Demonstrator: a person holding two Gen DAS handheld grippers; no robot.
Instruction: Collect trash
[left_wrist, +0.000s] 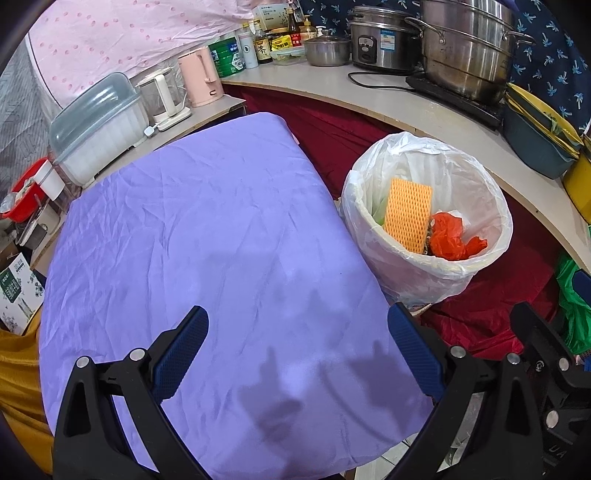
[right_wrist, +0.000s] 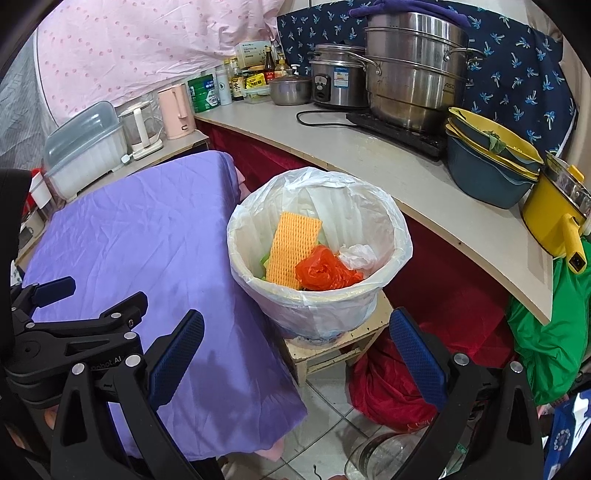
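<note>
A white bin (left_wrist: 424, 254) (right_wrist: 317, 310) lined with a clear bag stands on a small wooden stool (right_wrist: 332, 350) to the right of a table under a purple cloth (left_wrist: 207, 240) (right_wrist: 140, 243). Inside the bin lie an orange foam net (left_wrist: 408, 214) (right_wrist: 293, 245), a crumpled red plastic bag (left_wrist: 452, 238) (right_wrist: 325, 271) and a white wad (right_wrist: 356, 255). My left gripper (left_wrist: 297, 321) hovers open over the bare purple cloth, nothing between its fingers. My right gripper (right_wrist: 295, 325) is open and empty, near the bin's front side. The left gripper (right_wrist: 55, 291) also shows at the left edge of the right wrist view.
A curved counter (right_wrist: 369, 155) behind the bin carries steel pots (right_wrist: 413, 74), a rice cooker, stacked basins (right_wrist: 487, 166), a yellow pot, bottles and kettles. Red cloth (right_wrist: 388, 391) and a green bag (right_wrist: 554, 332) lie below it. A dish box (left_wrist: 99, 129) stands beyond the table.
</note>
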